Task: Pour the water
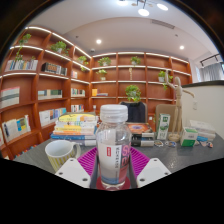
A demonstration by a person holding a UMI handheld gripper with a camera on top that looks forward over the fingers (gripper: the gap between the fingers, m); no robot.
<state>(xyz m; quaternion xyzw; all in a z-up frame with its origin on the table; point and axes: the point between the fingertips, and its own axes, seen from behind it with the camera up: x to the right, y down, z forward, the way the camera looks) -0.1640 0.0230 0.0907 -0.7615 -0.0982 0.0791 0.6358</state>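
a: where's the water bottle (113, 140)?

b: right between the fingers of the tongs (113, 172), upright, clear plastic with a white cap and a white label band round its middle. the pink pads (90, 160) sit against its lower part on both sides, so the tongs look closed onto the bottle.

a: can you see water in it?

b: hard to tell through the clear plastic; i can't say how full it is.

a: anything to pour into?

b: a mug (60, 153), pale yellowish with a handle, stands on the tabletop (30, 158) just beside the bottle, at its left as seen from the tongs.

a: and behind it?

b: a flat stack of books (75, 127) beyond the mug, some small boxes and packets (163, 127) on the other side of the bottle, and a potted plant (133, 94) further back. wooden bookshelves (40, 75) with lit shelves curve round the room.
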